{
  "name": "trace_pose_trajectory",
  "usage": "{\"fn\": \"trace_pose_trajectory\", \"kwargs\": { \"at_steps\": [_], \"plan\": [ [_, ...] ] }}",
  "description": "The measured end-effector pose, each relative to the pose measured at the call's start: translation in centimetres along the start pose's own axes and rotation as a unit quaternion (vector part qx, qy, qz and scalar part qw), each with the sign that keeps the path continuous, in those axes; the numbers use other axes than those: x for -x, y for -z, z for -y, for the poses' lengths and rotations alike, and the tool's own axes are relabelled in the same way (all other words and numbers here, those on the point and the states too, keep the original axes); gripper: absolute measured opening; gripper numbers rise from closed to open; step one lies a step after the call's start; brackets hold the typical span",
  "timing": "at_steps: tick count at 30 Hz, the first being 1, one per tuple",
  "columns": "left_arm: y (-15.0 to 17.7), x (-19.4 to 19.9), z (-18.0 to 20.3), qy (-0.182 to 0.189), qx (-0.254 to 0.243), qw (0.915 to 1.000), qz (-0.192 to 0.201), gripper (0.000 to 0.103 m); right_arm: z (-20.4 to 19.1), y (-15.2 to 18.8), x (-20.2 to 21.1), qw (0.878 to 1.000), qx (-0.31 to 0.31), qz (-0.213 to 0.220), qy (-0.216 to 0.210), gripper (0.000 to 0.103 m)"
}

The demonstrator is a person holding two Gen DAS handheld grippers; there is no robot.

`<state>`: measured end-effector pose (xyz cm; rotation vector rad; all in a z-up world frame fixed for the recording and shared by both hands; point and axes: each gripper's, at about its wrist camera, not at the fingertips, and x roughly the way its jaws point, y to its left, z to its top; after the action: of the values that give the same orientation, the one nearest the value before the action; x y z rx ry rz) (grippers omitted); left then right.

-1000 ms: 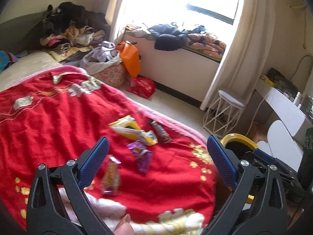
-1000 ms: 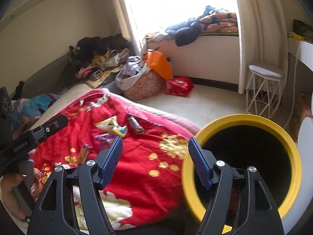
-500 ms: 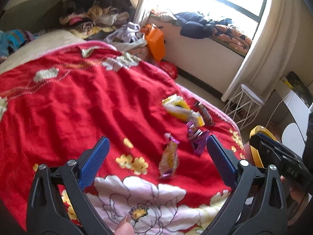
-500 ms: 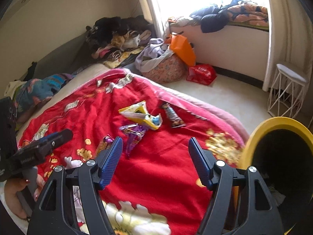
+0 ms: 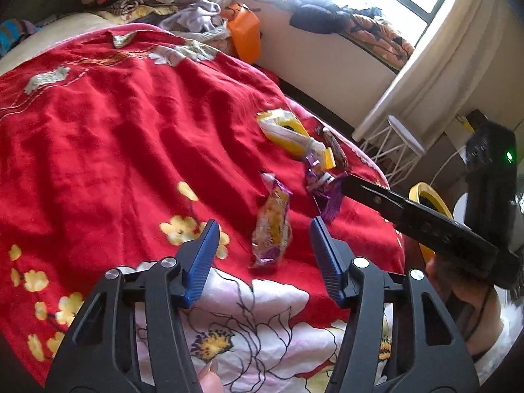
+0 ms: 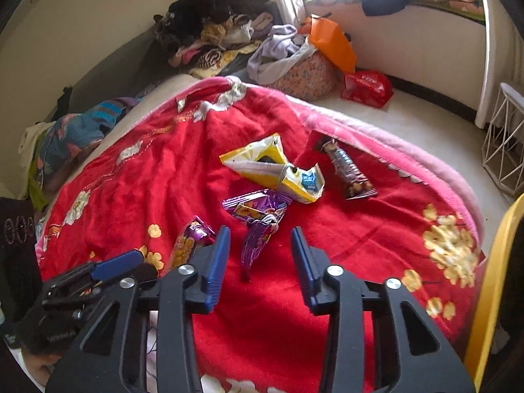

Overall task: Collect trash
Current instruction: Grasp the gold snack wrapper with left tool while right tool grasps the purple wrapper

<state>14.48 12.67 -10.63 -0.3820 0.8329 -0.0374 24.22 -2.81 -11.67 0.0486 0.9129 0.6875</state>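
Note:
Several snack wrappers lie on a red flowered blanket. An orange-and-purple wrapper rests between the blue pads of my left gripper, whose jaws are closing without touching it. A crumpled purple wrapper lies between the tips of my right gripper, which is closing too, pads clear of it. Farther off sit a yellow packet and a dark bar wrapper. In the left wrist view, the right gripper's black finger reaches over the purple wrapper.
A black bin with a yellow rim stands by the bed at the right. Beyond the bed are a laundry basket, an orange bag, a red bag and a white wire stool. Clothes are piled at the bed's head.
Both grippers came down and forward over the blanket, each now around a wrapper, and both jaws narrowed. The yellow bin slid from the middle of the right wrist view to its right edge.

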Motion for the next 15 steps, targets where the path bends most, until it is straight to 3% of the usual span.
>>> {"fn": "trace_pose_trajectory", "kwargs": {
  "at_steps": [3, 6, 11, 15],
  "plan": [
    [0.2, -0.7, 0.3, 0.005, -0.003, 0.9999, -0.010, 0.045, 0.2, 0.2, -0.7, 1.000, -0.006, -0.010, -0.010, 0.015],
    [0.6, -1.5, 0.6, 0.002, -0.010, 0.9998, -0.019, 0.040, 0.4, 0.4, -0.4, 1.000, -0.007, -0.008, -0.017, 0.013],
    [1.0, -2.7, 0.9, -0.006, -0.015, 0.9993, -0.035, 0.021, 0.7, 1.1, 0.9, 1.000, -0.008, 0.003, -0.019, 0.010],
    [1.2, -2.7, 1.1, 0.003, -0.019, 0.9992, -0.035, 0.017, 0.9, 1.8, 2.3, 1.000, -0.009, 0.015, -0.018, 0.010]
  ]
}}
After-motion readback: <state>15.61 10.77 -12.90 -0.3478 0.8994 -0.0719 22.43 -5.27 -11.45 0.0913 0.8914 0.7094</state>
